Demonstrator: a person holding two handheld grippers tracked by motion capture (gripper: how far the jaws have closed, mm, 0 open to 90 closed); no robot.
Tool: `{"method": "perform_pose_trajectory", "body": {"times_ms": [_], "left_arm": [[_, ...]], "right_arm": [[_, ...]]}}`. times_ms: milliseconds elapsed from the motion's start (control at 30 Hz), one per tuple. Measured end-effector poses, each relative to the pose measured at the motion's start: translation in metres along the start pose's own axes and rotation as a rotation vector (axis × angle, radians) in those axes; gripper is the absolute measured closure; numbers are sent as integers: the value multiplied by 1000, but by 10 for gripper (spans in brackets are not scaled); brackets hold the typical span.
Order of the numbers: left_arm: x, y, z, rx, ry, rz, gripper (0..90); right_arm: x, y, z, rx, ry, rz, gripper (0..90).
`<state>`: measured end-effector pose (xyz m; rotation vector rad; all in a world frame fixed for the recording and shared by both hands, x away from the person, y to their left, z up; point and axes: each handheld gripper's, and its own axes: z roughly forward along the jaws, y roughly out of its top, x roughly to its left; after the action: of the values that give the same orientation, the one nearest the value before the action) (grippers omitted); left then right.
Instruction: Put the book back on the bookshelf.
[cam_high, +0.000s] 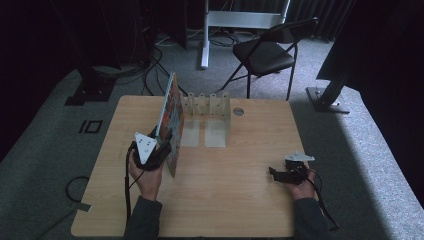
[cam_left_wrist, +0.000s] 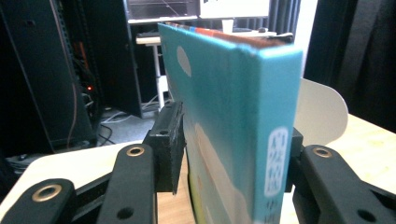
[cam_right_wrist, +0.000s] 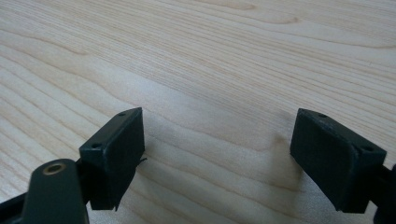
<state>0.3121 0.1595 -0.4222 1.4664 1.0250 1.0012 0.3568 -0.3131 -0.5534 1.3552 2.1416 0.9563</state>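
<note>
High view, left gripper (cam_high: 161, 145): held in the person's left hand (cam_high: 146, 177) at the desk's left half, against the near lower edge of the book.
High view, book (cam_high: 170, 112): stands upright on the desk (cam_high: 240, 200), one end towards the white rack (cam_high: 206, 106) at the far edge, just beside the rack's left end.
High view, right gripper (cam_high: 274, 173): low over the desk's right side in the right hand (cam_high: 301, 187), well apart from the book.
Left gripper view, book (cam_left_wrist: 224, 121): teal cover and spine rise between the fingers (cam_left_wrist: 168, 144); the left pad stands just beside the cover, and whether it presses I cannot tell; the right pad is at the spine edge.
Left gripper view, rack plate (cam_left_wrist: 322, 114): white, rounded, behind the book.
Right gripper view, fingers (cam_right_wrist: 114, 154): spread wide, nothing between them, bare desk (cam_right_wrist: 210, 60) beneath.
</note>
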Motion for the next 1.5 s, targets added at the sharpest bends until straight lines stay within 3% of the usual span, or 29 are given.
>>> {"method": "perform_pose_trajectory", "body": {"times_ms": [533, 1100, 1500], "left_arm": [[1, -14, -9, 59, -47, 13, 552], [6, -23, -21, 55, -61, 8, 550], [7, -32, -30, 83, -82, 19, 543]], "right_arm": [[0, 0, 0, 0, 0, 0, 175], [0, 0, 0, 0, 0, 0, 175], [0, 0, 0, 0, 0, 0, 175]]}}
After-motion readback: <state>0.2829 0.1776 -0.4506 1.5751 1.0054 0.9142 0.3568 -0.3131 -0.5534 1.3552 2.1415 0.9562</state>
